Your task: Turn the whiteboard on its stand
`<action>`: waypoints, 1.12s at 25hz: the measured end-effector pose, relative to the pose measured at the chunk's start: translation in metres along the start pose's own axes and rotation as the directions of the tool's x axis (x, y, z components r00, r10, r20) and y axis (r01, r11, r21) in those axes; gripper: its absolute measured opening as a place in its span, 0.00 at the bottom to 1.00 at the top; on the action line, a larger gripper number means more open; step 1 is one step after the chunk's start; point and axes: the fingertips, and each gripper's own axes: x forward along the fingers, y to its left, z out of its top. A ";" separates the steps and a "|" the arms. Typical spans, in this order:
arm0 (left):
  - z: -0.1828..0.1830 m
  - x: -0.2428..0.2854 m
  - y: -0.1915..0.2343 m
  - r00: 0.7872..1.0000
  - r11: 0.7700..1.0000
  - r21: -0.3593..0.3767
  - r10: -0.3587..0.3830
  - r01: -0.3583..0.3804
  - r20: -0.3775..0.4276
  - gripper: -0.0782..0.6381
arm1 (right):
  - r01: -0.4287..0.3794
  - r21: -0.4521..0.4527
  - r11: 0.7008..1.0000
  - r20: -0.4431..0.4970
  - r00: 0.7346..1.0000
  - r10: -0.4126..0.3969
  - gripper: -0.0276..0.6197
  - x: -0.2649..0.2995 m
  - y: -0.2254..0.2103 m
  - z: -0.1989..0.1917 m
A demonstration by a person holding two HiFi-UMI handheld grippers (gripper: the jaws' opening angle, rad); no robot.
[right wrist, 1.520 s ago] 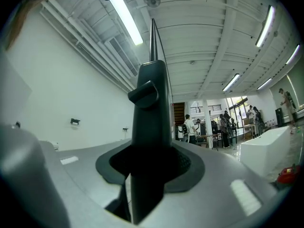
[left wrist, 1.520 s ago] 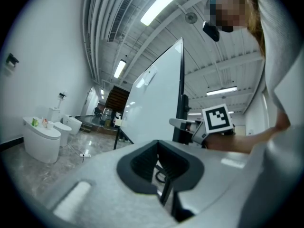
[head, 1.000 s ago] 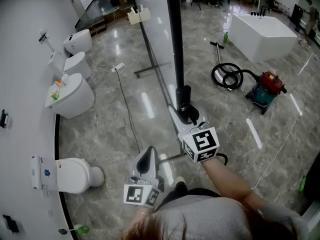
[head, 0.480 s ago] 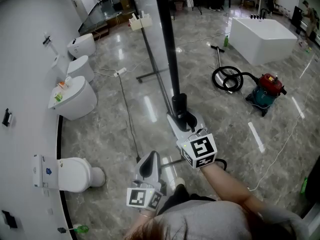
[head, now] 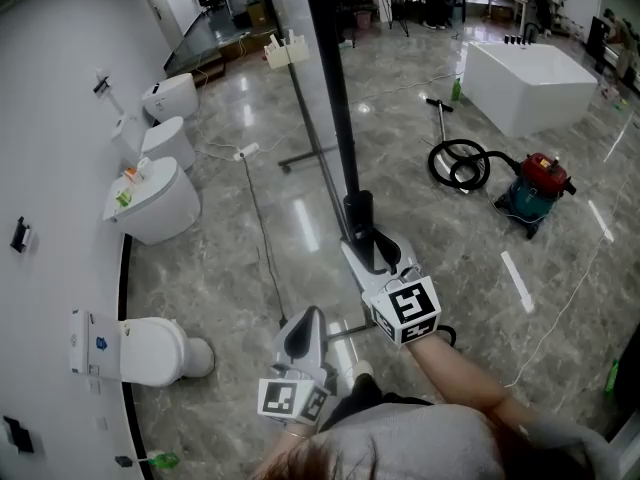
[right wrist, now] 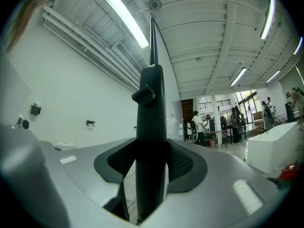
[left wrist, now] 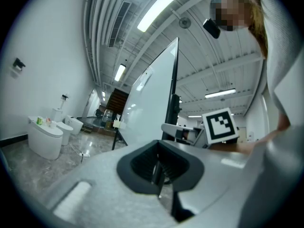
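Observation:
The whiteboard (head: 298, 38) stands almost edge-on in the head view, on a black post (head: 335, 98) of its stand. My right gripper (head: 365, 233) reaches forward at the foot of that post. In the right gripper view the post (right wrist: 152, 108) rises between the pads and touches both, while the jaws of my right gripper (right wrist: 151, 172) are opening slightly. My left gripper (head: 303, 326) hangs lower and nearer to me, left of the post, shut with nothing in it. The left gripper view shows the white board face (left wrist: 152, 103) beyond my left gripper (left wrist: 159, 169).
Toilets (head: 160, 203) line the curved wall at the left, with one more (head: 140, 348) closer to me. A white bathtub (head: 525, 73) stands at the far right, and a red and teal vacuum cleaner (head: 540, 188) with its coiled hose (head: 458, 163) sits in front of it. Cables cross the marble floor.
The board's face looks narrower in the head view than a second ago. The post and my right gripper sit a little lower in that view. My left gripper has hardly moved.

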 end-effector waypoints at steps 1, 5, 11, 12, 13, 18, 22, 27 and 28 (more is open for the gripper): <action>0.001 0.000 -0.001 1.000 1.000 0.002 -0.001 0.001 0.003 0.11 | 0.005 -0.005 1.000 0.001 1.000 -0.005 0.32 -0.007 0.000 -0.001; 0.002 0.004 -0.010 1.000 1.000 0.009 -0.019 0.019 0.010 0.11 | 0.023 0.010 1.000 0.017 1.000 -0.023 0.30 -0.044 -0.001 0.002; 0.003 0.002 -0.038 0.998 0.998 0.022 -0.054 0.054 0.021 0.11 | -0.007 0.037 0.999 0.050 0.999 0.005 0.22 -0.090 0.016 0.014; 0.004 0.001 -0.044 0.998 0.998 0.026 -0.059 0.058 0.025 0.11 | -0.019 0.028 0.999 0.056 0.998 0.017 0.20 -0.096 0.019 0.017; 0.006 0.000 -0.049 0.998 0.998 0.032 -0.062 0.061 0.031 0.11 | -0.030 0.022 0.999 0.061 0.998 0.029 0.17 -0.101 0.023 0.019; 0.013 -0.010 -0.071 0.996 0.996 0.056 -0.071 0.068 0.060 0.11 | -0.057 0.065 0.996 0.060 0.997 0.053 0.11 -0.126 0.037 0.015; 0.013 -0.016 -0.083 0.994 0.995 0.052 -0.092 0.089 0.056 0.11 | -0.057 0.068 0.996 0.048 0.997 0.054 0.04 -0.137 0.044 0.013; 0.014 -0.029 -0.095 0.990 0.989 0.074 -0.129 0.125 0.053 0.11 | -0.038 0.079 0.996 0.043 0.998 0.035 0.03 -0.155 0.049 0.015; 0.014 -0.032 -0.098 0.989 0.989 0.071 -0.137 0.133 0.054 0.11 | -0.036 0.083 0.996 0.042 0.999 0.032 0.03 -0.158 0.051 0.015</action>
